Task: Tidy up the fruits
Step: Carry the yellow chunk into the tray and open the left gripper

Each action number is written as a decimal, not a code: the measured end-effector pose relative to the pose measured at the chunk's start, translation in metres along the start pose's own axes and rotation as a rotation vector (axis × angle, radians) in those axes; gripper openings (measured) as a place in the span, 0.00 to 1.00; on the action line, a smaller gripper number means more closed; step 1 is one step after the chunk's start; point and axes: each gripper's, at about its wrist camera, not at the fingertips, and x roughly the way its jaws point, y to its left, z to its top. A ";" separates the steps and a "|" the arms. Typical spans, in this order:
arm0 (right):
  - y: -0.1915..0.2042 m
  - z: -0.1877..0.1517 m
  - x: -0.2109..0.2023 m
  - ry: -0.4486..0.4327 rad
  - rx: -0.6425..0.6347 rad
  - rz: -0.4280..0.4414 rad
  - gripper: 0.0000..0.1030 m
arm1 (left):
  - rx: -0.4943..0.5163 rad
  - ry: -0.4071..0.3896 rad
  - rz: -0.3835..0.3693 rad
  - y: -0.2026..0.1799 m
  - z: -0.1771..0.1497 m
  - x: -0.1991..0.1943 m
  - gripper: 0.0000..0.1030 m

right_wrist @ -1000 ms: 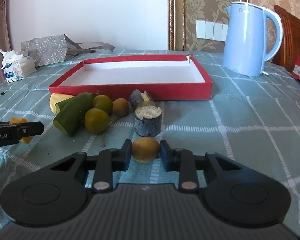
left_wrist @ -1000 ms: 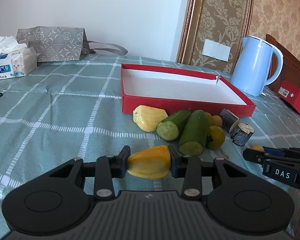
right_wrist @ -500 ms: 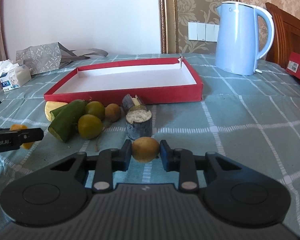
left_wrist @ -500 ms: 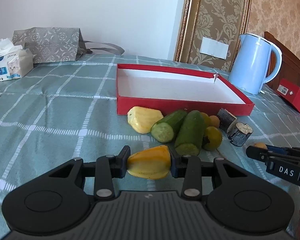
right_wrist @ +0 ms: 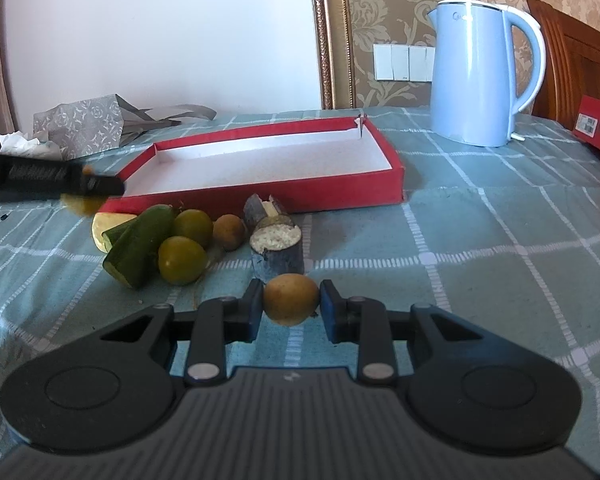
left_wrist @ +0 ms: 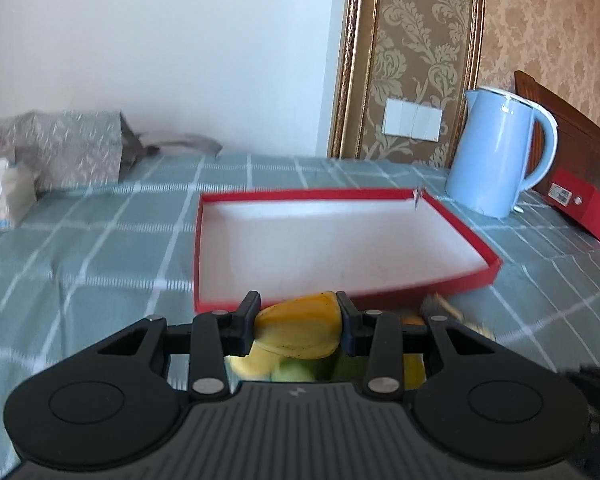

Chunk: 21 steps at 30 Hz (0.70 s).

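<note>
Left claw (left_wrist: 298,330): you have it clamped on a yellow-orange fruit piece (left_wrist: 300,332), carried above the loose pile and just short of the red tray's near wall.
Right claw (right_wrist: 291,306): you hold it closed on a small round brownish-yellow fruit (right_wrist: 291,299), low over the table (right_wrist: 500,264), in front of the pile.
Red tray (left_wrist: 476,240): its white floor shows nothing in it, so by my reading no fruit has been placed yet.
Left on the table: two cut cucumber pieces (right_wrist: 134,246), two green-yellow round fruits (right_wrist: 182,260), a small brown round fruit (right_wrist: 229,232), a pale yellow piece (right_wrist: 102,230), and two dark-skinned stalk sections (right_wrist: 277,250) with white cut faces, all lying close together outside the tray's near wall.
Progress: early, I judge; two pieces are in your claws, none delivered, most of the pile untouched.
Next for you: probably both held pieces go into the tray, the left one being nearer.
</note>
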 end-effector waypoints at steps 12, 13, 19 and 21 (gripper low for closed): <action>-0.002 0.001 0.003 0.006 0.002 -0.001 0.28 | -0.008 0.066 0.042 -0.005 0.048 0.096 0.37; -0.002 0.001 0.004 0.010 0.001 -0.001 0.28 | -0.014 0.082 0.043 -0.003 0.049 0.105 0.37; -0.007 0.001 0.010 0.032 0.022 0.024 0.28 | -0.047 0.135 0.067 0.005 0.044 0.136 0.38; -0.006 0.001 0.010 0.031 0.020 0.027 0.28 | -0.050 0.149 0.070 0.006 0.042 0.143 0.38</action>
